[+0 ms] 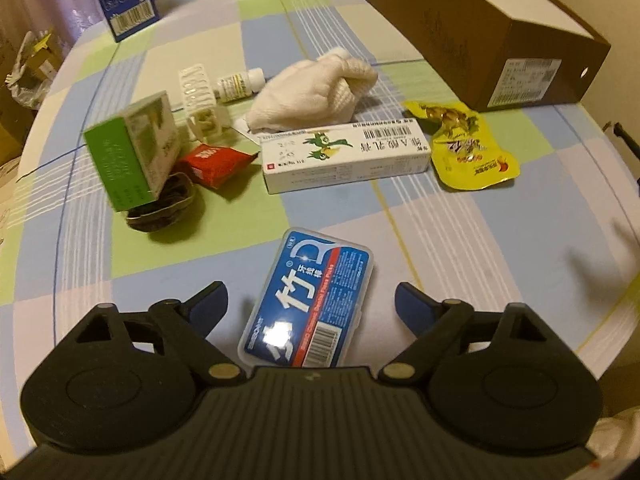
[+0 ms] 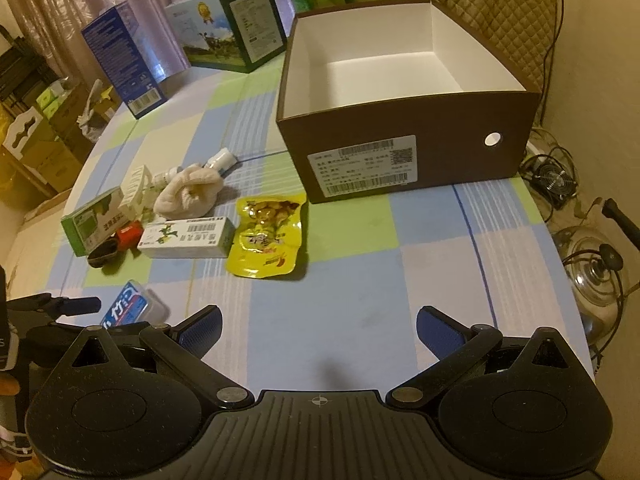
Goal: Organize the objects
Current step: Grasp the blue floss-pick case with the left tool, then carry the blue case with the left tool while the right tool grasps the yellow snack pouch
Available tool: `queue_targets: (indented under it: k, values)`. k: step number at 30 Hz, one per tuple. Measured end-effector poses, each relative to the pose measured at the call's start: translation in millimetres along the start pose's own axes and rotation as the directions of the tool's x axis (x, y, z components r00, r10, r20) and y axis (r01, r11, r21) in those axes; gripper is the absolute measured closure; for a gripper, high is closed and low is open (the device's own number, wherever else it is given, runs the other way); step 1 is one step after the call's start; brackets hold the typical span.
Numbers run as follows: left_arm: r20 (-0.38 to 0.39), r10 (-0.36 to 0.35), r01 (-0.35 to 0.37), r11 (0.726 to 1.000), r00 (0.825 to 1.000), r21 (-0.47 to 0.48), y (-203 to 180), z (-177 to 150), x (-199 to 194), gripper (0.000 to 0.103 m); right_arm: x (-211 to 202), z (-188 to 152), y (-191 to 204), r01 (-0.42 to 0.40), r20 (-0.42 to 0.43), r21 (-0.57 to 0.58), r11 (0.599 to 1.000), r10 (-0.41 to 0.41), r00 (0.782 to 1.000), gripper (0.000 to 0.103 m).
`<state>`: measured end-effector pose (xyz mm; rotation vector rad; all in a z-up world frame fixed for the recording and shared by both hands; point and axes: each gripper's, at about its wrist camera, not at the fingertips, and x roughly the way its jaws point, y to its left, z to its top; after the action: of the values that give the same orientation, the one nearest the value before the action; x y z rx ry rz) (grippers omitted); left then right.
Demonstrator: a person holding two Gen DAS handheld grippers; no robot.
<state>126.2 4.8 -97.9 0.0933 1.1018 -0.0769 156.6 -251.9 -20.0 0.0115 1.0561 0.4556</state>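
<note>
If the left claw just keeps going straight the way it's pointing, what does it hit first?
Most likely the blue floss-pick case, which lies between the open left claw fingers. Beyond it sits the long white box, though depth is hard to judge in the fisheye view.

Blue floss case (image 1: 307, 300) — checked tablecloth (image 1: 460, 240)
</note>
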Motion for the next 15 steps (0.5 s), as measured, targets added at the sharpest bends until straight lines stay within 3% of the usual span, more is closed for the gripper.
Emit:
queue_targets:
  k: [6, 9, 15]
  values:
    - [-0.011, 0.002, -0.002, 1.0, 1.0, -0.001, 1.5, 5.6, 11.2, 0.026, 7.7, 6.1, -4.2, -0.002, -0.007, 0.004, 1.0, 0.002, 1.0, 0.002]
    - [-0.025, -0.008, 0.008, 1.0, 1.0, -0.013, 4.0, 5.8, 16.2, 0.042, 13.3, 10.3, -2.4, -0.009, -0.008, -0.007, 1.0, 0.009, 1.0, 0.002]
    - [-0.025, 0.008, -0.01, 0.997, 1.0, -0.076, 13.4, 2.9, 16.1, 0.044, 32.8, 24.4, 7.1, -0.037, -0.003, -0.048, 0.998, 0.037, 0.999, 0.002]
